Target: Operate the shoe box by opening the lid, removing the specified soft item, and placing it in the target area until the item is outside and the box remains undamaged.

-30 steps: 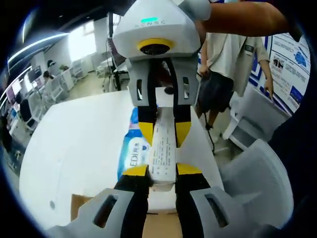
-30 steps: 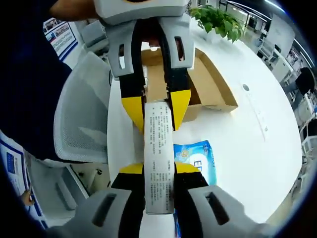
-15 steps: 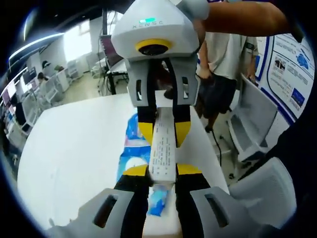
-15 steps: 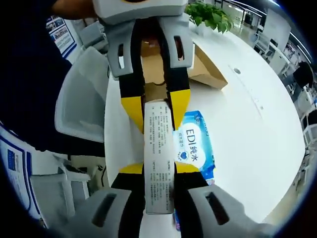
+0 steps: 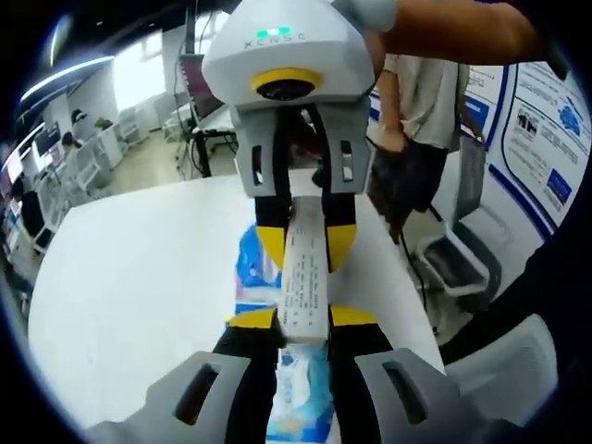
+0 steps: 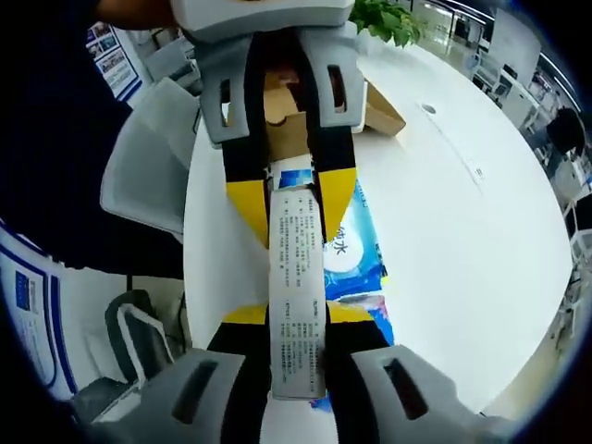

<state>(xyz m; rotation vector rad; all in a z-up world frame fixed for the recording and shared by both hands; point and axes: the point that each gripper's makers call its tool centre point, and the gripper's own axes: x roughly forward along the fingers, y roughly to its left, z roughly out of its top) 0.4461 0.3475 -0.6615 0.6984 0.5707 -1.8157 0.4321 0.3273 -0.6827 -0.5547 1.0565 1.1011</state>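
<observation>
Both grippers clamped on one white printed pack, one at each end, held above a white counter (image 5: 129,287). Left gripper (image 5: 303,319) seen in the left gripper view with yellow-tipped fingers (image 5: 252,320) pressed against the pack (image 5: 304,282); right gripper (image 6: 296,314) gripping the opposite end in the right gripper view. Blue wet-wipes packet (image 6: 356,268) lying on the counter just under the held pack. Open cardboard shoe box (image 6: 379,97) farther back on the counter, near a green plant (image 6: 388,20). Person (image 5: 425,102) standing beside a white chair (image 5: 458,264).
</observation>
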